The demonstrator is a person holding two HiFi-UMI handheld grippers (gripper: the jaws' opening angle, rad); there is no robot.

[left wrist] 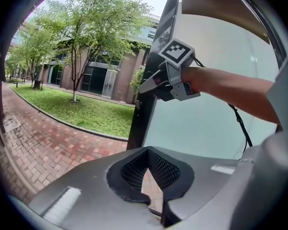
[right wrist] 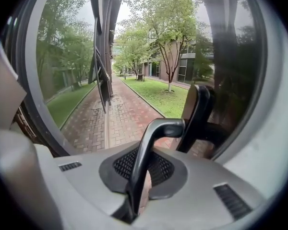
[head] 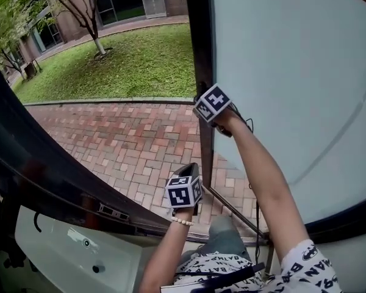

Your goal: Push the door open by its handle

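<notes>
Door (head: 280,72): part open. Right tongs (right wrist: 145,162) clamped on handle (right wrist: 156,133); left tongs (left wrist: 149,164) closed, empty. Advice: firm grip, steady outward push following the swing.

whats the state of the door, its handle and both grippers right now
door, open, swung outward
door handle, clamped between the jaws of the right gripper
right gripper, shut on the door handle
left gripper, jaws together, nothing between them, not touching the door
</notes>
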